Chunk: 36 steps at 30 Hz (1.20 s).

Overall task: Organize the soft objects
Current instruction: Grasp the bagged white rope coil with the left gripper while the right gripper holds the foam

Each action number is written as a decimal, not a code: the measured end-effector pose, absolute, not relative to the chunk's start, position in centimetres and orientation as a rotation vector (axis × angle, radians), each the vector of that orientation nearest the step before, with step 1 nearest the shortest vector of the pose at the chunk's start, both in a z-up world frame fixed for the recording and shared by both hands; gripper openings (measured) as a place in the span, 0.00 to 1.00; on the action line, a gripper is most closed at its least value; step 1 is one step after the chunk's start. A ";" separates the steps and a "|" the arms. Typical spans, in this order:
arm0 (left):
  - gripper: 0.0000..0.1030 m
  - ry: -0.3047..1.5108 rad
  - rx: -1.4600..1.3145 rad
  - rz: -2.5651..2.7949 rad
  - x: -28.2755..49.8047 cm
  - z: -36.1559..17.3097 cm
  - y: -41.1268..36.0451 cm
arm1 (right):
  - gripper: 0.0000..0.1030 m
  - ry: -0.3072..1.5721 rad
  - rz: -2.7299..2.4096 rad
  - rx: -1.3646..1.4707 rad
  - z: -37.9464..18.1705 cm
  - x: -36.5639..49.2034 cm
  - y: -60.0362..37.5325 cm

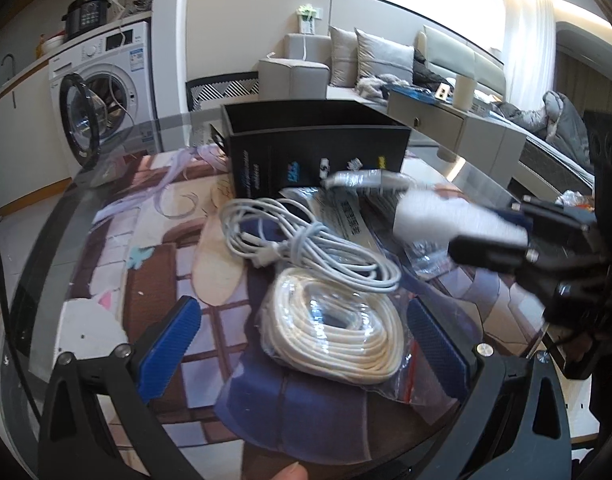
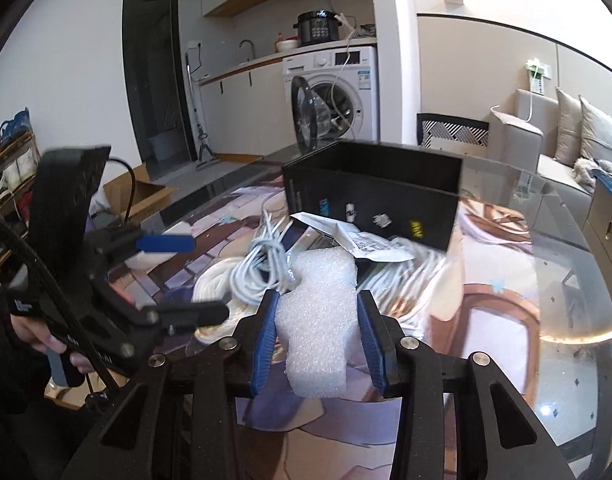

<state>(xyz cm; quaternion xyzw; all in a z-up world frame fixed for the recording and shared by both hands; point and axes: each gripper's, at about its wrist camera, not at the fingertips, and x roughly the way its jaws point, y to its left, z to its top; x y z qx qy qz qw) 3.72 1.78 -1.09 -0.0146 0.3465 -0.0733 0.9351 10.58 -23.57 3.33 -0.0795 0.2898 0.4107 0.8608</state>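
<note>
Glass table (image 2: 566,280) under printed mat (image 1: 146,240); washing machine (image 2: 338,92) behind. Right tool (image 2: 318,316) pinching foam block (image 2: 318,320); left tool (image 1: 302,320) spread.

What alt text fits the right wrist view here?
The right gripper has its blue jaws shut on a white foam block above a cluttered glass table. Beyond lie white cable coils and an open black box.
</note>
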 end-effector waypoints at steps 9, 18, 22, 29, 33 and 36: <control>1.00 0.777 0.048 -0.212 4.3 -2.2 -0.1 | 0.38 0.593 0.850 -0.130 3.9 10.6 -24.9; 1.00 0.813 0.091 -0.258 4.5 -2.6 -1.2 | 0.38 0.596 0.850 -0.123 3.9 10.7 -25.1; 1.00 0.818 0.096 -0.265 4.7 -2.6 -1.2 | 0.38 0.598 0.852 -0.119 3.8 10.7 -25.1; 0.71 0.815 0.118 -0.303 4.7 -1.9 -1.3 | 0.38 0.595 0.851 -0.110 3.9 10.7 -25.0; 0.56 0.804 0.134 -0.316 4.4 -1.7 -1.3 | 0.38 0.589 0.850 -0.101 4.0 10.7 -25.2; 0.53 0.797 0.127 -0.308 4.2 -1.6 -1.1 | 0.38 0.580 0.849 -0.091 4.2 10.6 -25.3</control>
